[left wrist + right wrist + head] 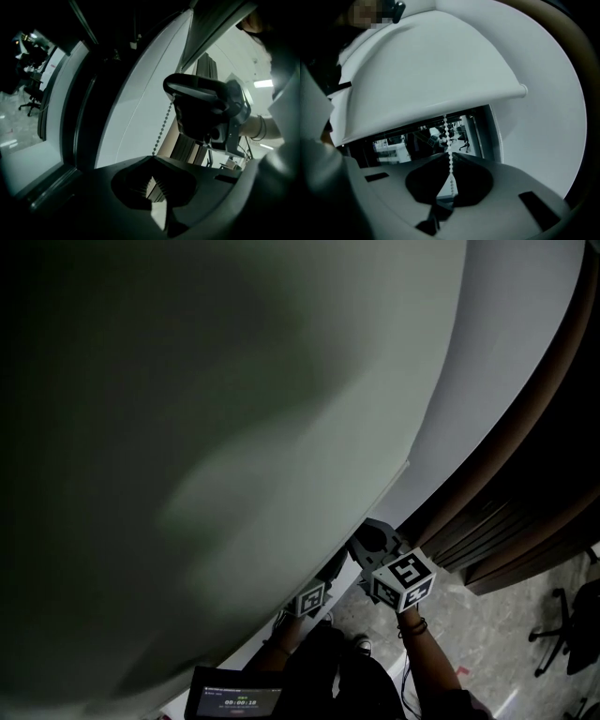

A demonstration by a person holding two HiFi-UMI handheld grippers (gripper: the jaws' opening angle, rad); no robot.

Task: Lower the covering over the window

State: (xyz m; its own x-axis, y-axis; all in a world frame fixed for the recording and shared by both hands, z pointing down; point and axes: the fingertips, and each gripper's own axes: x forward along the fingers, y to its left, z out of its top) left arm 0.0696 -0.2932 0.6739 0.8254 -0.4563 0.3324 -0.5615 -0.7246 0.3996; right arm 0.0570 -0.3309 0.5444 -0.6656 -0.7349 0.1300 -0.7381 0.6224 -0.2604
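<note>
blind [234, 427]: a pale roller blind. in the head view it fills the upper left and the centre of the frame. in the right gripper view it covers the upper part of the window [419, 140], and a dark strip of glass stays uncovered under it in the middle of the frame.
bottom rail [513, 92]: it runs slanted across the right gripper view, higher at the right end.
bead chain [162, 126]: a thin chain of small beads that hangs down in front of the glass, beside the edge of the blind.
left gripper [152, 158]: low in the centre of the head view. its jaws are pressed together, and the bead chain comes down straight into their tips.
right gripper [449, 155]: just right of the left one in the head view. its jaws are closed on the bead chain, which passes between them.
wall [506, 352]: plain grey-white, right of the blind.
floor [487, 634]: lower right of the head view, with an office chair [562, 634] on it.
</note>
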